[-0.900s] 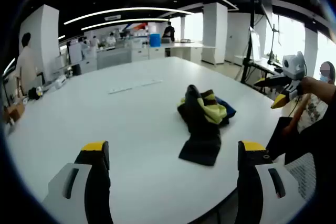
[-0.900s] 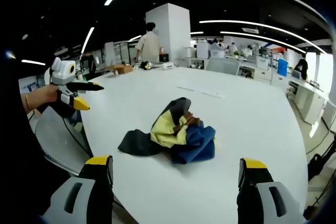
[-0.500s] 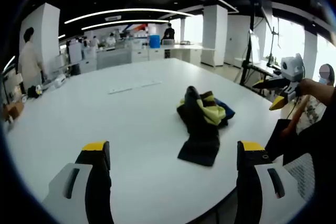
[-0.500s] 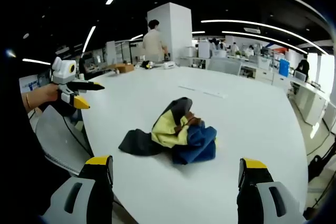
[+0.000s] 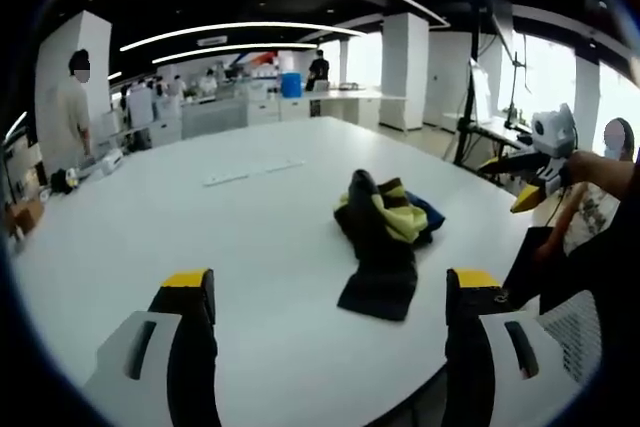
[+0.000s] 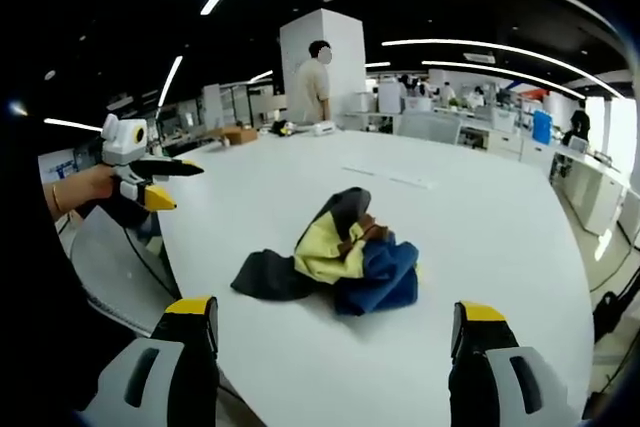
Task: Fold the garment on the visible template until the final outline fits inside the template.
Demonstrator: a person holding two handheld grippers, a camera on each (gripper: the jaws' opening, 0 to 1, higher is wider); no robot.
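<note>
In my right gripper view, my left gripper (image 6: 165,182) hangs past the table's (image 6: 480,237) left edge, jaws spread, holding nothing. The garment (image 6: 335,257) lies crumpled mid-table in a black, yellow and blue heap, touched by neither tool. My right gripper (image 5: 525,179) shows at the far right of the left gripper view, jaws also spread and empty.

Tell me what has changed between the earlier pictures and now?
Almost nothing. Both views shifted slightly, so the cameras moved a little. A person in the background walked a few steps. The crumpled garment lies as before on the white table, untouched. The left gripper and right gripper stay open and empty, away from the garment.
</note>
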